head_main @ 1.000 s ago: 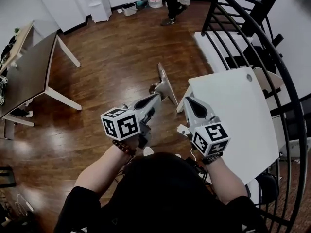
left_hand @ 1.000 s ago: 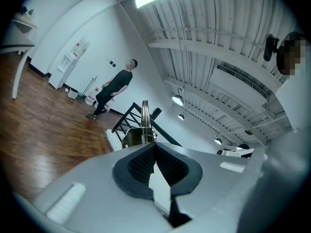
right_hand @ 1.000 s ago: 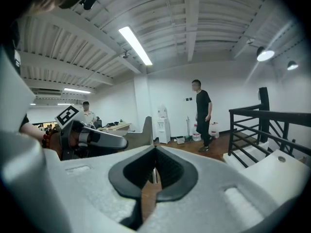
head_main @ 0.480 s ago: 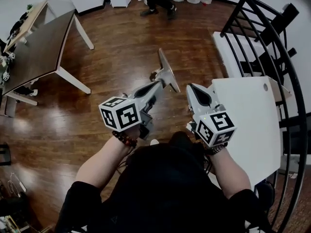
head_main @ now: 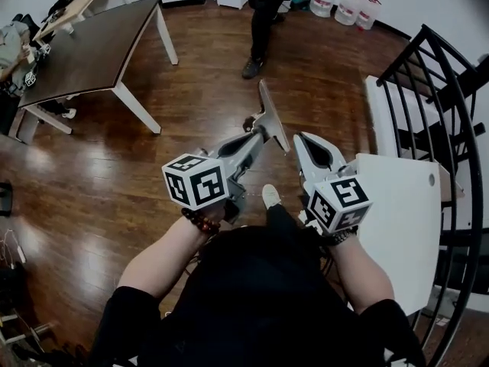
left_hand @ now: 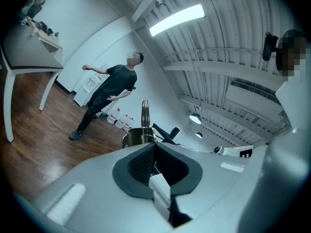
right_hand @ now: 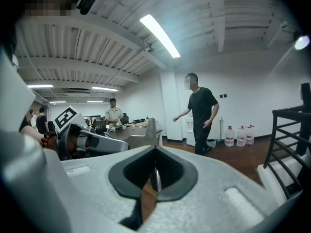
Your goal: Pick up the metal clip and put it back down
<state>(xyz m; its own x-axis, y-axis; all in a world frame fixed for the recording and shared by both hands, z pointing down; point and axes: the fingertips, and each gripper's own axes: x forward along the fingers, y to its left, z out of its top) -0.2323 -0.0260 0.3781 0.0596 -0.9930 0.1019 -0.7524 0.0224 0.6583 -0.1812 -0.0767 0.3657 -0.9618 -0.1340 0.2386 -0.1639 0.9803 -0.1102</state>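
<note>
My left gripper (head_main: 257,133) is shut on the metal clip (head_main: 270,118), a flat silver clip with a spring at its base, held in the air over the wooden floor. In the left gripper view the clip (left_hand: 144,116) stands up just past the jaw tips (left_hand: 152,143). Beside it on the right, my right gripper (head_main: 302,141) is shut with nothing in it. From the right gripper view the jaws (right_hand: 154,149) meet at a point, and the clip (right_hand: 151,128) and the left gripper (right_hand: 92,141) show beyond them to the left.
A white table (head_main: 401,212) stands at the right beside a black railing (head_main: 451,90). A dark table (head_main: 95,52) is at the upper left. A person (head_main: 264,6) stands ahead on the wooden floor, with water bottles (head_main: 348,6) near the wall.
The whole view has swung: the white table slid from under the right gripper to the right edge, and both grippers now hang over bare floor. The clip stays in the left gripper.
</note>
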